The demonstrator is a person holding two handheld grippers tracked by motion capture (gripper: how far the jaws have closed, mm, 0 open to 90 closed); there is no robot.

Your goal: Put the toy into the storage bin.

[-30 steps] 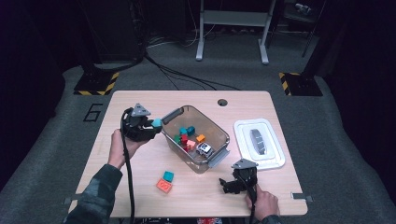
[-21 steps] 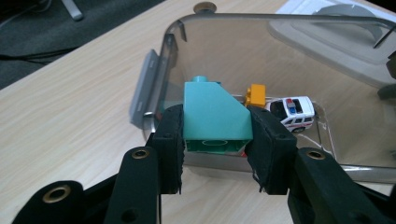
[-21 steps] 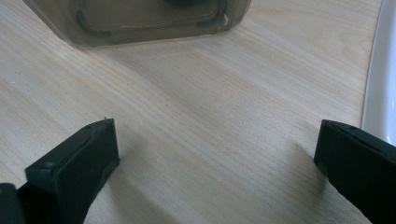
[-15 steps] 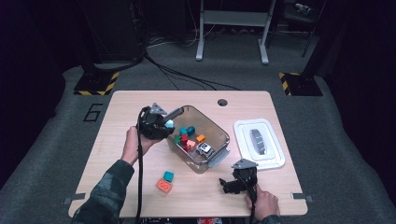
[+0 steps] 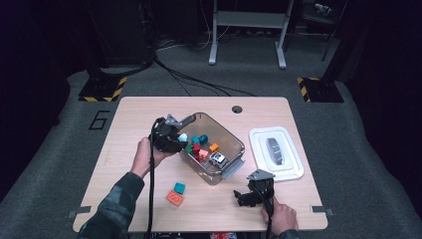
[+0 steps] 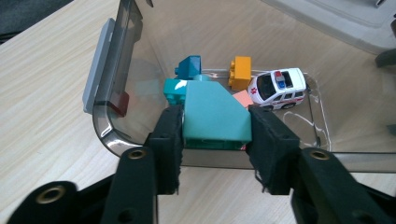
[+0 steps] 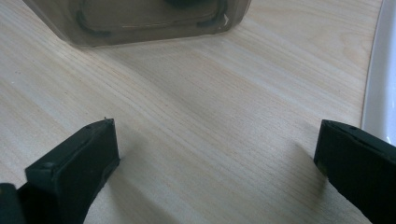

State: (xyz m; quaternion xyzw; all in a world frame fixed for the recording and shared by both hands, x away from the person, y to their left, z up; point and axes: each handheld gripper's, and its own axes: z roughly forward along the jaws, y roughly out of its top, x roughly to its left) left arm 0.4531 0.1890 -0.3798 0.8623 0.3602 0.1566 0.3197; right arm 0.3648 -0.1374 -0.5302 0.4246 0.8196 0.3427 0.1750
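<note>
Teal block (image 6: pixel 214 114): clamped between the left hand-held gripper (image 6: pixel 215 133) pads, whose jaws have just been easing apart, above the clear bin's (image 5: pixel 234 167) 9 o'clock rim. Advice: clear the rim fully, then part further. Right hand-held gripper (image 7: pixel 215 154): wide, empty, on table (image 5: pixel 134 119).
</note>
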